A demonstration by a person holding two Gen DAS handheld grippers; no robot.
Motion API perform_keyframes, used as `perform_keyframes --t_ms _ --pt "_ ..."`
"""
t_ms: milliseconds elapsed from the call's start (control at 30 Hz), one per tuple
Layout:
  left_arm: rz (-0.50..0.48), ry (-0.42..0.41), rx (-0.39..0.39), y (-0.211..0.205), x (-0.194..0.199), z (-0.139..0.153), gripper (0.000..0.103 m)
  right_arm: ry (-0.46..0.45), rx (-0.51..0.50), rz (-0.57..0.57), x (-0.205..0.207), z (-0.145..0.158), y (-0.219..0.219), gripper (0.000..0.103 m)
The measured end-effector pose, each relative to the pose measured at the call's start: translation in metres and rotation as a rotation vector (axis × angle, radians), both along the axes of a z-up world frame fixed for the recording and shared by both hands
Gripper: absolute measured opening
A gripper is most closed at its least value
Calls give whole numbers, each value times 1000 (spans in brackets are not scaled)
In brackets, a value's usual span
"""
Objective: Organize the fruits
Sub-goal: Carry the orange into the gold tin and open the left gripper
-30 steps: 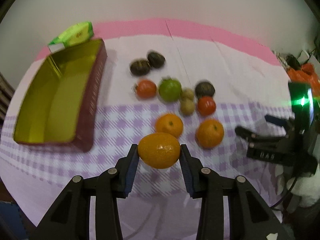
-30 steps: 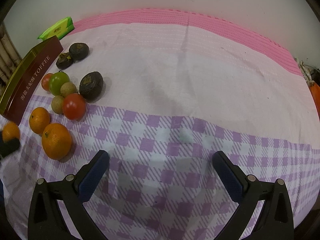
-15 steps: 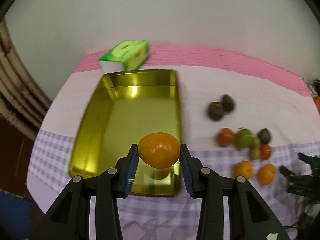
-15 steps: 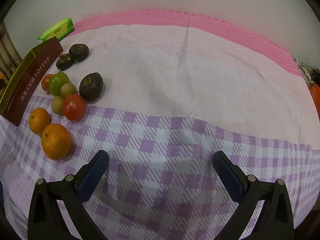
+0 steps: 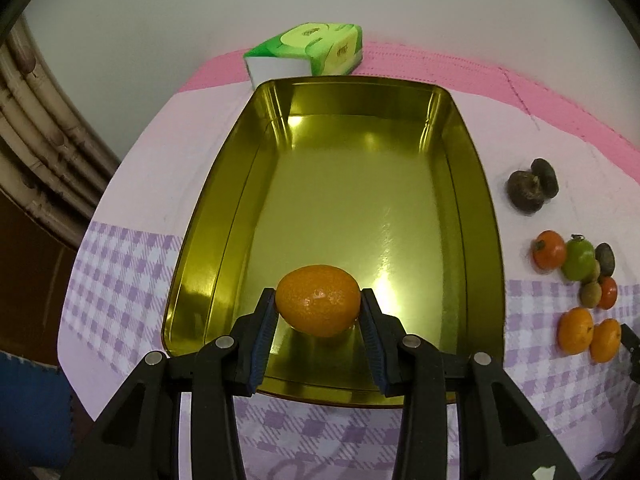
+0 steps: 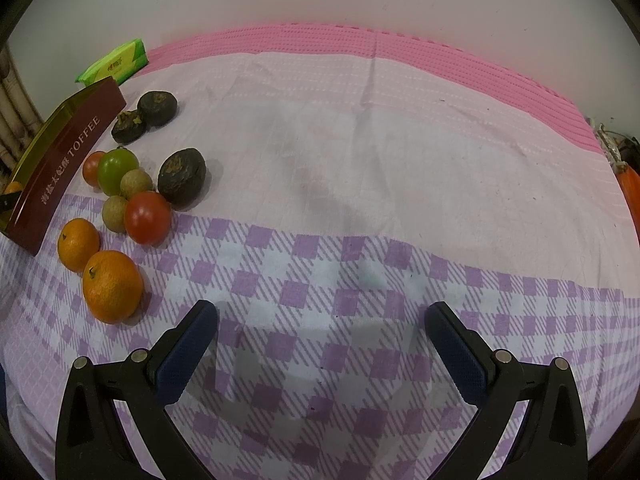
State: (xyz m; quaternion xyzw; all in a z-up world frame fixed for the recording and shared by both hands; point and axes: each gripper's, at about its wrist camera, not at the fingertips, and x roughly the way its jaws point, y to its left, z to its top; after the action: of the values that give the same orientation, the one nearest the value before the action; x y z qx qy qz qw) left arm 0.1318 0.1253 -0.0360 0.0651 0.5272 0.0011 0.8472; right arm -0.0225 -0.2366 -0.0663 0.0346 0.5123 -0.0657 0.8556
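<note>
My left gripper [image 5: 319, 312] is shut on an orange [image 5: 318, 300] and holds it low over the near end of the gold tin tray [image 5: 476, 208]; the tray holds nothing else. To the tray's right on the cloth lie two oranges [image 5: 575, 330], tomatoes [image 5: 549, 249], a green fruit [image 5: 578, 259], small brown fruits and dark fruits [image 5: 525, 191]. My right gripper [image 6: 320, 316] is open and empty above the checked cloth, right of the same fruits: oranges [image 6: 112, 286], a tomato [image 6: 147, 218], a dark fruit [image 6: 182, 176]. The tray's maroon side [image 6: 60, 164] shows at far left.
A green tissue pack [image 5: 306, 53] lies just behind the tray's far end, also in the right wrist view [image 6: 114, 63]. The pink and purple checked tablecloth [image 6: 360, 200] covers the table. Pipes [image 5: 36, 152] run along the wall at left.
My left gripper has carried the orange leftward from the fruit group to over the tray, then lowered it toward the tray's near end. The right gripper has stayed still and open.
</note>
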Motion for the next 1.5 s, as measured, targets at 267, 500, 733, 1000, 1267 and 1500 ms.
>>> perform_keyframes --t_ms 267,500,733,1000,1267,1500 --pt "-11 11 7 -5 -3 -7 37 -6 0 -2 0 0 0 103" --pt "-28 9 8 -12 -5 -9 38 -3 1 -3 0 0 0 103" --pt "-42 3 -3 -20 -9 -8 37 -5 0 -8 1 0 0 103" --pt "-40 0 -16 -19 -9 -7 38 -3 0 -8 0 0 0 103" --pt "-36 -8 -15 -19 -9 -6 57 -5 0 -7 0 0 0 103" --pt "-28 -29 -24 -16 -11 2 67 8 4 -3 1 0 0 103"
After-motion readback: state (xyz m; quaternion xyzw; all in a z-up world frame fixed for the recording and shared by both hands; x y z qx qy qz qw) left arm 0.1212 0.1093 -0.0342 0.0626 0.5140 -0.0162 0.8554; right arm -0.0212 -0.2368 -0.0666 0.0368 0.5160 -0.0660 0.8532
